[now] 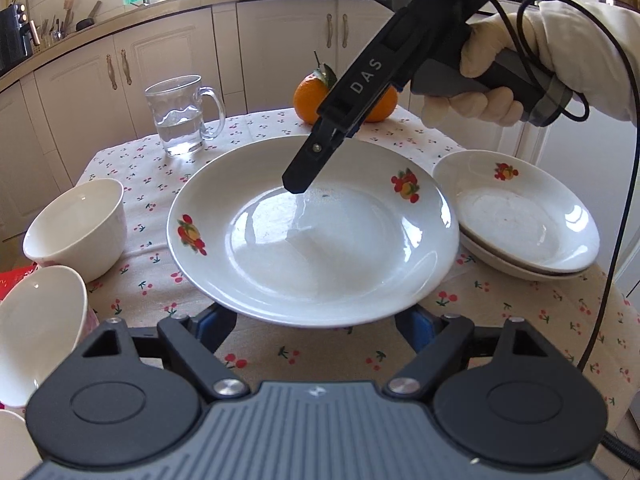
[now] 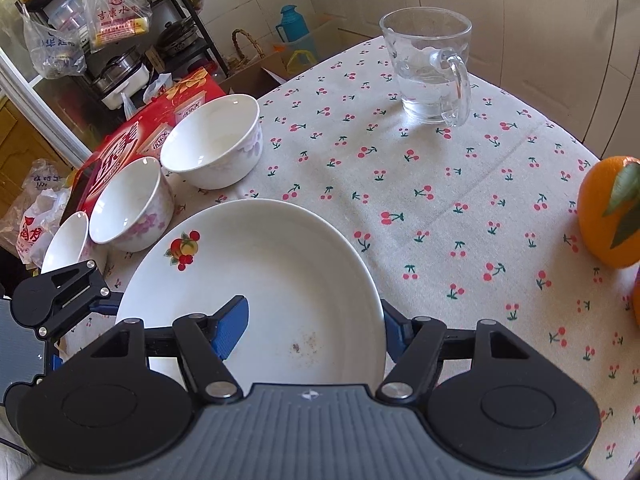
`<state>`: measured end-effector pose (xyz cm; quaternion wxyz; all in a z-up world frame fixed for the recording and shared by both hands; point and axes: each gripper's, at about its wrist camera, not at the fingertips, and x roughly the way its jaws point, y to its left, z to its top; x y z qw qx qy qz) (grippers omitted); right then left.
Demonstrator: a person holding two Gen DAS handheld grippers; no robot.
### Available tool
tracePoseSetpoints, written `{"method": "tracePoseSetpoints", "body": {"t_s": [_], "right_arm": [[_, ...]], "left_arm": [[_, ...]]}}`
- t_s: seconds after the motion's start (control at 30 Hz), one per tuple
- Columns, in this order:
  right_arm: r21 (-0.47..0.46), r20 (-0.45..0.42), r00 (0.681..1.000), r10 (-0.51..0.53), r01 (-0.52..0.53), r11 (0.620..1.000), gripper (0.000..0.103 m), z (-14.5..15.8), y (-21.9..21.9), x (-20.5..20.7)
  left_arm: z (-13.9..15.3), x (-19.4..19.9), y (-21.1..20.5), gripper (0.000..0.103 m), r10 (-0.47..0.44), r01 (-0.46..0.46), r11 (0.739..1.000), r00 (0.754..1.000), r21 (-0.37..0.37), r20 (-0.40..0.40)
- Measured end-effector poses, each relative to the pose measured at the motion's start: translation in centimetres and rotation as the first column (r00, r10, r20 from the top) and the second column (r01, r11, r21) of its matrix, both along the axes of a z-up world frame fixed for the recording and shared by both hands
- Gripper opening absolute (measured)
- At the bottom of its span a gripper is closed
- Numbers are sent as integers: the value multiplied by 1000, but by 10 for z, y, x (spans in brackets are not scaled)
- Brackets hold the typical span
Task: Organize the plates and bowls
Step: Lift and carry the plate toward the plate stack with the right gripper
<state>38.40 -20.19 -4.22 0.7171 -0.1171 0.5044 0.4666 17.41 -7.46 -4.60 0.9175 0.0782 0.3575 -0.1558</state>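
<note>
Listing items left to right across the bench (image 1: 320, 356), which carries a beige cloth printed with red cherries.

1. Three white ceramic bowls (image 2: 212, 140) with faint floral print: upright in a row along the left edge, each just beside the next.
2. Red printed cardboard carton (image 2: 132, 136): behind the bowls, off the bench edge.
3. Clear glass mug (image 1: 182, 116) with handle: part filled with water, at the far side.
4. Large white ceramic plate with fruit decals (image 1: 316, 232): centre, raised clear of the cloth with its shadow beneath.
5. Left hand-held gripper (image 1: 316, 332): jaws partway apart, fingertips hidden beneath the plate's near rim. I cannot tell whether they bear on it.
6. Right hand-held gripper (image 1: 298, 182): pointing steeply down, clamped on the plate's rim, one blue pad (image 2: 232, 328) inside the dish and the other finger outside. A white-gloved hand (image 1: 480, 80) grips its handle.
7. Orange fruit with green leaf (image 1: 308, 98): far side, behind the plate.
8. Two smaller white fruit-decal plates, stacked (image 1: 520, 216): right edge, near the large plate.
</note>
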Motion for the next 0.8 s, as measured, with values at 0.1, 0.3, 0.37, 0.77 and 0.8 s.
{"method": "tracePoseSetpoints", "body": {"t_s": [0.1, 0.3, 0.37, 0.77, 0.8], "right_arm": [[5, 13, 1000, -17, 17, 1000, 74, 9, -10, -14], [19, 34, 998, -54, 53, 998, 74, 24, -32, -40], [22, 47, 996, -70, 69, 997, 74, 28, -39, -49], [36, 64, 981, -184, 182, 983, 74, 32, -95, -86], [36, 66, 979, -194, 192, 981, 74, 32, -100, -88]], "left_arm": [[5, -10, -5, 86, -23, 23, 1000, 1000, -2, 5], [15, -26, -16, 86, -74, 74, 997, 997, 5, 14], [16, -30, -21, 86, -91, 91, 996, 996, 9, 14], [21, -42, -53, 86, -226, 226, 974, 974, 1, -12], [21, -41, -56, 86, -237, 237, 972, 971, -1, -13]]}}
